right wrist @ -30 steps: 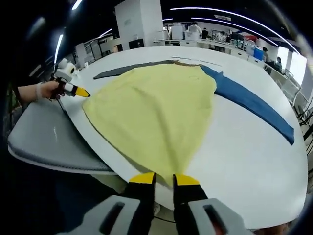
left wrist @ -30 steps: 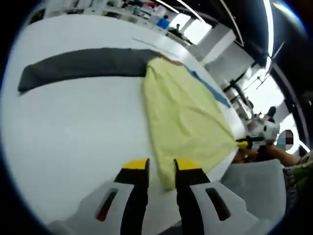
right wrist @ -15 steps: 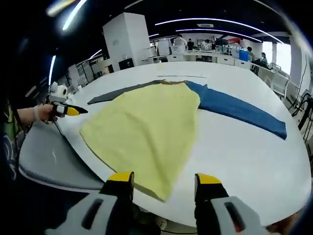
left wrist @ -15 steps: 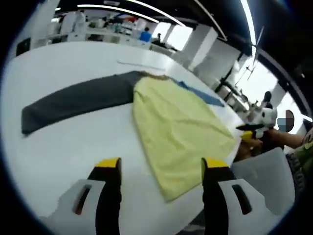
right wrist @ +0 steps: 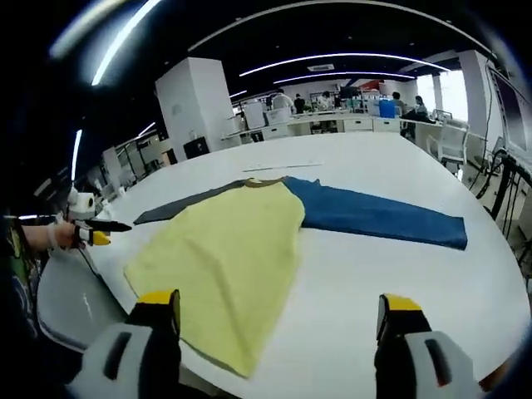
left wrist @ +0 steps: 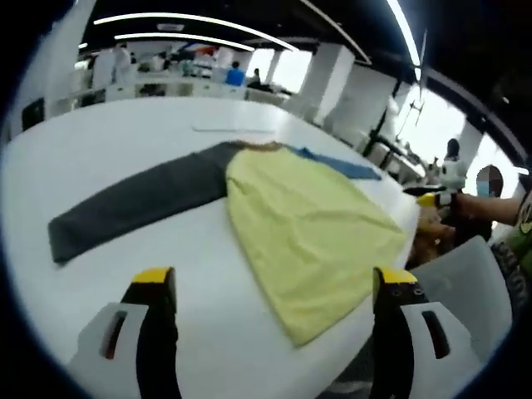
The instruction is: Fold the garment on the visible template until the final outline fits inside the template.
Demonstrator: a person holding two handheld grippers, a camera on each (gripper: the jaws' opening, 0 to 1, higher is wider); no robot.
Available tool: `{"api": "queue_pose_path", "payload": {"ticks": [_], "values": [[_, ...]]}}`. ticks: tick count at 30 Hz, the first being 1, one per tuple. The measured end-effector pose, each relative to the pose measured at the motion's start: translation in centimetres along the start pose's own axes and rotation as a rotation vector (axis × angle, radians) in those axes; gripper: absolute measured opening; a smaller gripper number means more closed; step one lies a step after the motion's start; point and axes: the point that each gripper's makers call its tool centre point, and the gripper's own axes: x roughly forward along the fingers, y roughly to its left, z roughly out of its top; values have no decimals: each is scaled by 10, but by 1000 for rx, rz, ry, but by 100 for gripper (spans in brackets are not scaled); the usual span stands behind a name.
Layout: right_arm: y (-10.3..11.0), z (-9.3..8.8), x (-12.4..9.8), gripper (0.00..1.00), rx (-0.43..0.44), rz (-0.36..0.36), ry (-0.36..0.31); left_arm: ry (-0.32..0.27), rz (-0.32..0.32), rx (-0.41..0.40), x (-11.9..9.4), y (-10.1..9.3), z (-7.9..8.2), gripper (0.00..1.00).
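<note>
Hovering above the table (right wrist: 399,274), left gripper (left wrist: 274,287) and right gripper (right wrist: 278,307) hold jaws spread, empty; yellow garment (left wrist: 307,233) lies ahead, apparently awaiting a fold.

The left gripper view looks from above one edge of the white worktop (left wrist: 125,166) forward across it, its own yellow-tipped fingers (left wrist: 154,278) rising wide apart at the bottom, and the yellow garment (left wrist: 307,241) lying near. The right gripper view looks across from farther along the same edge, facing the garment (right wrist: 224,258) from its other side. Both views share the garment, the dark grey strip (left wrist: 133,204) and the blue strip (right wrist: 374,216). Each view catches the other gripper at its side.
</note>
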Motion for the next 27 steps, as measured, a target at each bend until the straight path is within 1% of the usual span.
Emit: {"api": "queue_pose_path", "payload": {"ticks": [4, 7, 11, 14, 16, 17, 18, 22, 24, 27], "values": [[-11, 5, 1, 99, 7, -18, -5, 4, -2, 1, -1, -1, 1, 94], [-26, 9, 0, 98, 12, -60, -9, 5, -2, 1, -2, -2, 3, 92], [-51, 21, -4, 93, 50, -117, -38, 6, -5, -4, -2, -4, 5, 92], [-65, 26, -5, 91, 55, -136, -33, 5, -5, -13, -3, -2, 7, 92], [-79, 31, -6, 91, 61, -164, -41, 4, -2, -7, -5, -1, 9, 92], [-89, 33, -6, 91, 76, -176, -48, 4, 4, -7, -6, 0, 10, 92], [-96, 33, -6, 91, 96, -190, -49, -1, 7, -5, -6, 1, 12, 92], [-117, 39, -3, 88, 108, -222, -46, -4, 20, -12, -9, 4, 15, 91], [-128, 38, 0, 87, 122, -238, -31, -4, 24, -22, -9, 5, 16, 90], [-143, 43, 1, 84, 144, -267, -41, -3, 36, -27, -9, 6, 15, 90]]}}
